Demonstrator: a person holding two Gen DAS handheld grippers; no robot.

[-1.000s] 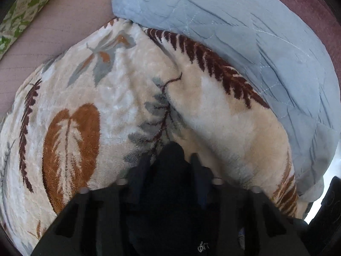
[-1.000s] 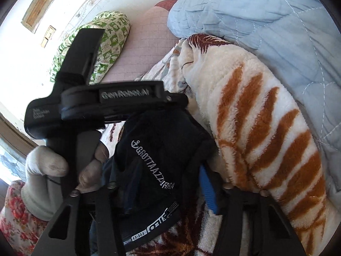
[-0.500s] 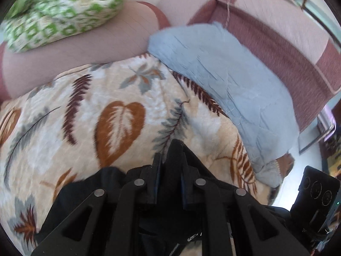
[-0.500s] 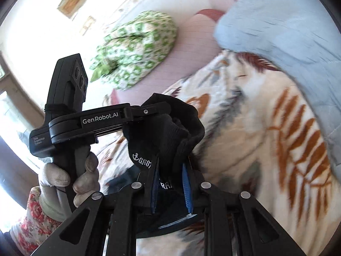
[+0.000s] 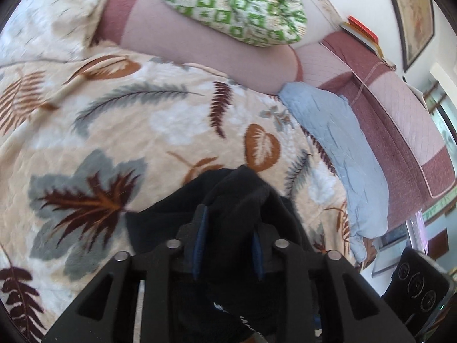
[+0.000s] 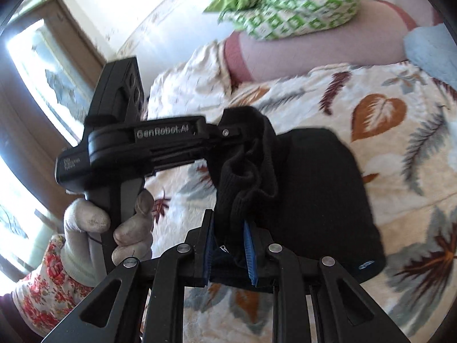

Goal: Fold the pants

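Observation:
The black pants (image 6: 320,188) hang bunched between my two grippers above a leaf-patterned blanket (image 5: 120,131). My left gripper (image 5: 228,237) is shut on a thick fold of the black pants (image 5: 240,200); it also shows in the right wrist view (image 6: 225,134), held by a gloved hand (image 6: 94,225). My right gripper (image 6: 230,254) is shut on the ribbed edge of the pants, with blue pads (image 6: 249,251) pressing the cloth. The lower part of the pants drapes to the right over the blanket.
A light blue quilt (image 5: 342,148) lies at the blanket's right edge. A green-and-white patterned pillow (image 5: 237,5) rests on the pink and maroon sofa back (image 5: 400,120). A window with bright light (image 6: 31,65) is at the left.
Both grippers have lifted away from the blanket with the pants in them. The views now take in more of the sofa back, the pillow and the room.

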